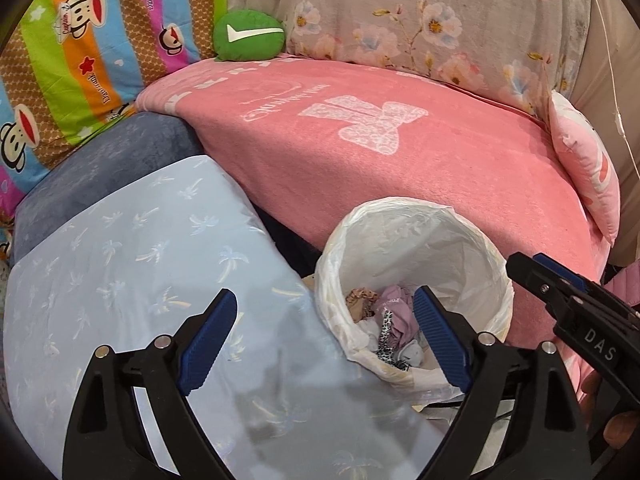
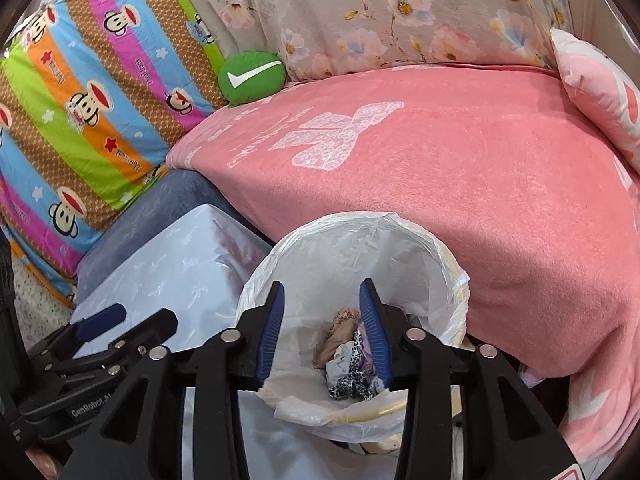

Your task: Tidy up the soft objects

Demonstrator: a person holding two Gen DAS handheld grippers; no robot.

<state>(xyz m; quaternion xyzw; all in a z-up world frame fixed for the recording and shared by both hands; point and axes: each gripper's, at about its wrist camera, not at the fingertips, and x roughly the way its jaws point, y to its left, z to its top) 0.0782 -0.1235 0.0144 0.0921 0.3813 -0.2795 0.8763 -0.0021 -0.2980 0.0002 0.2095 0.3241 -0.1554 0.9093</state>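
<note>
Hovering empty over the lined bin (image 2: 432, 264), the right tongs (image 2: 322, 328) stand parted, the left tongs (image 1: 324, 340) spread wide beside it; crumpled small garments (image 2: 352, 364) already lie in the bin's bottom; a plush green cushion (image 1: 249, 35) probably remains, on the fleecy pink blanket (image 1: 400, 168).

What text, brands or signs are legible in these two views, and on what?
"DAS": right gripper body, seen from the left wrist.
"GenRobot.AI": left gripper body, seen from the right wrist.
White check mark, no letters: green cushion.
Script on the striped monkey quilt: looks like "Paul Frank", not certain.
White lettering on the pink blanket: upside down, too faint to read.
Print on the purple cloth in the bin: only partly visible, unreadable.
</note>
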